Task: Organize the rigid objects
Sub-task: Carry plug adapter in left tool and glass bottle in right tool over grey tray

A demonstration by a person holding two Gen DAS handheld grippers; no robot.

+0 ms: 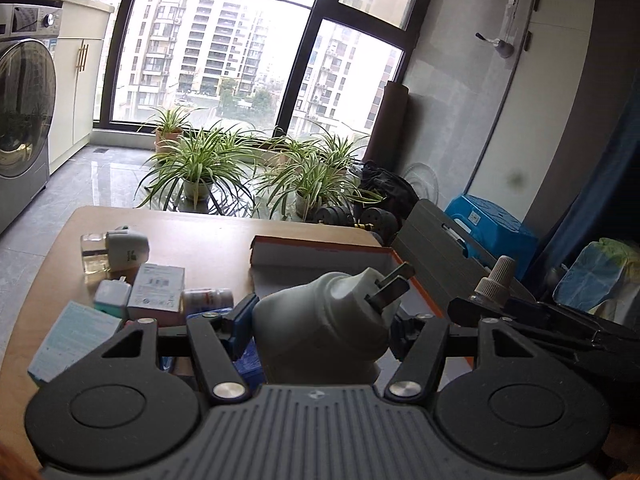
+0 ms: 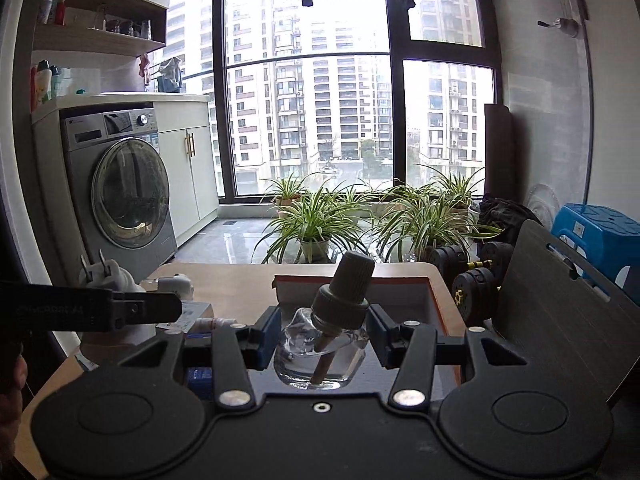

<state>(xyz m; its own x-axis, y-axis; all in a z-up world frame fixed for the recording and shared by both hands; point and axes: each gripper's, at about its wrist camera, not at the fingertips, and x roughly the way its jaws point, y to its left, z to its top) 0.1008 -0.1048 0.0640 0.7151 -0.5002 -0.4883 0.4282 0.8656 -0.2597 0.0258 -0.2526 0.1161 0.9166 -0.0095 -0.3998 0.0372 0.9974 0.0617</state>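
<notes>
big window point(image 2: 308, 92) fills the back wall, tower blocks outside, clothes hanging along its top. washing machine point(image 2: 120, 184) at left under a white counter, potted spider plants point(image 2: 316, 220) on the floor by the glass. blue plastic stool point(image 2: 600, 236) at right, dumbbells point(image 2: 476, 280) just beside a leaning grey board point(image 2: 560, 312). wooden table point(image 1: 192, 228) in front. on it an open cardboard box point(image 1: 320, 256) with orange edges, at the right half of the table. left of the box a clutter of small packs: a white carton point(image 1: 158, 292), a teal-and-white pack point(image 1: 72, 340), a small white bottle point(image 1: 208, 298) lying down, and a second plug-in unit with its liquid bottle point(image 1: 114, 252) lying at the far left.

left gripper point(image 1: 322, 326) is clamped on a grey plug-in vaporizer point(image 1: 320, 328), prongs pointing up and to the right, held above the near edge of the box. right gripper point(image 2: 324, 338) is clamped on a clear refill bottle point(image 2: 320, 356) with a grey ribbed cap and a wick inside, tilted slightly, also lifted in front of the box. the bottle looks nearly empty, hard to be sure through the glass. the two grippers are side by side, each showing in the other's view.
</notes>
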